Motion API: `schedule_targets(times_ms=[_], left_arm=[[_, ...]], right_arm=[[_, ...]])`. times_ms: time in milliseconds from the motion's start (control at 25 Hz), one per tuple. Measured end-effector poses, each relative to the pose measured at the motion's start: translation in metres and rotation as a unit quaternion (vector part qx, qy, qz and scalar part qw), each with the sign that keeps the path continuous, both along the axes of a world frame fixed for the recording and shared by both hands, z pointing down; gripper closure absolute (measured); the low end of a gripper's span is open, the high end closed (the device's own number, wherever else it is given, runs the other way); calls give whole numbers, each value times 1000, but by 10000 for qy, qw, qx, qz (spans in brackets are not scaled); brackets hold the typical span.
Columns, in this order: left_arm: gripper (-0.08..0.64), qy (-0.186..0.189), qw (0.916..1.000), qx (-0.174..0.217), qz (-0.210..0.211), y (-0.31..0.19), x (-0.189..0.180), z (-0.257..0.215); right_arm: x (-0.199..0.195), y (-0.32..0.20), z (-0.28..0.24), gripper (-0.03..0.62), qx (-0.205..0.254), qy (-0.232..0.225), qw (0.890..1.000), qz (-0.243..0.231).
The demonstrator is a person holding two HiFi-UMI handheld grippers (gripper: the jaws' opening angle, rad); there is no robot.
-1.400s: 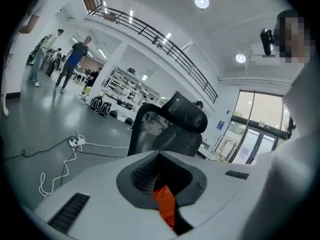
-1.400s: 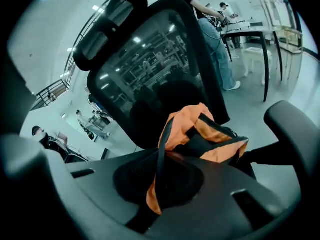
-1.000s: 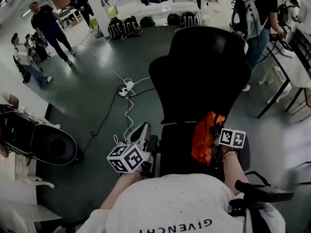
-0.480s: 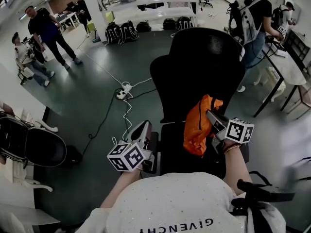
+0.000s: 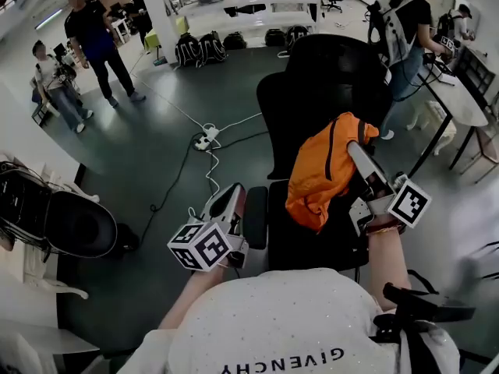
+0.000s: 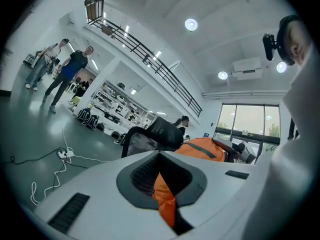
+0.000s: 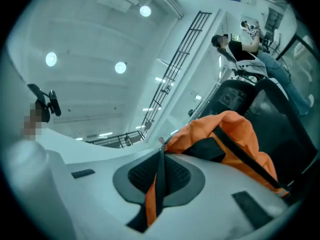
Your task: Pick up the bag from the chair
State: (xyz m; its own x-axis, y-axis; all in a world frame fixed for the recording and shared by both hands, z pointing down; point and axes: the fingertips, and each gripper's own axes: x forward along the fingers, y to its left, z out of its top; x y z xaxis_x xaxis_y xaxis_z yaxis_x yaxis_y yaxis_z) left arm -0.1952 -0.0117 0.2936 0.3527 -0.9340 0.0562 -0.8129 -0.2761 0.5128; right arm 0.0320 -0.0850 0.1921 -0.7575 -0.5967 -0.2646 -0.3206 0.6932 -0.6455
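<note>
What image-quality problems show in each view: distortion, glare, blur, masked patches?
Head view: evenly lit, sharp, mild bowing at the edges; the bag reads clearly. Left gripper view: heavy fisheye, black corners, ceiling lights bloom, the near foreground soft. Right gripper view: same fisheye and vignette, a mosaic patch at left, bag fabric slightly soft.

Head view downward; bag [image 5: 322,171] in all.
</note>
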Motion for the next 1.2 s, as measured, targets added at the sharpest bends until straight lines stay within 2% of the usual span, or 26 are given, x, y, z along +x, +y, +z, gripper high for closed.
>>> schedule_targets(times_ms=[160, 640, 880, 1200], left_arm=[[549, 2, 9998, 149, 121, 37, -7, -9], [548, -14, 9971, 336, 678, 151, 5, -17], [548, 3, 9948, 423, 925, 200, 9, -13], [548, 147, 9936, 420, 1034, 226, 26, -19]], right_arm=[[-6, 48, -19, 581, 52, -604, 9981, -101], [2, 199, -8, 580, 45, -1182, 9930, 59], [-3, 262, 5, 580, 102, -1198, 9927, 102], [8, 298, 10, 580, -15, -1024, 9946, 188]])
